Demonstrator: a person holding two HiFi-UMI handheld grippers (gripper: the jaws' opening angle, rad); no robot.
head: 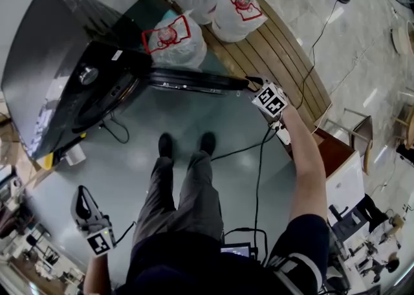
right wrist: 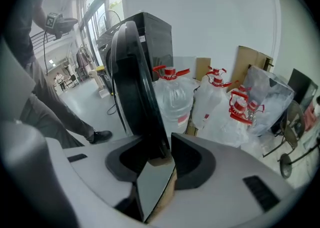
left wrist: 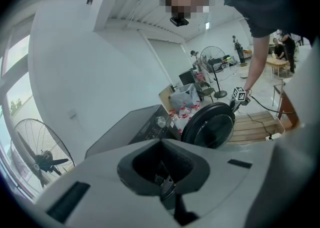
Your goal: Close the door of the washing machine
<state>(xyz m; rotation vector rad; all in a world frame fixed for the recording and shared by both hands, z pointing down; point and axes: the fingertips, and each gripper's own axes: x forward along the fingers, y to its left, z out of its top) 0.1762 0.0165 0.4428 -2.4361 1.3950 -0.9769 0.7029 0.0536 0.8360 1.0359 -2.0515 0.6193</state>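
The black washing machine stands at the left, its round door swung wide open toward the right. My right gripper is at the door's free edge. In the right gripper view the door runs edge-on into the right gripper, whose jaws hold the rim. My left gripper hangs low at the left, far from the machine, jaws together and empty. From there the left gripper looks toward the door.
Large water bottles in plastic bags stand just behind the door on a wooden platform. A black cable trails over the grey floor by the person's shoes. A standing fan is off to the left.
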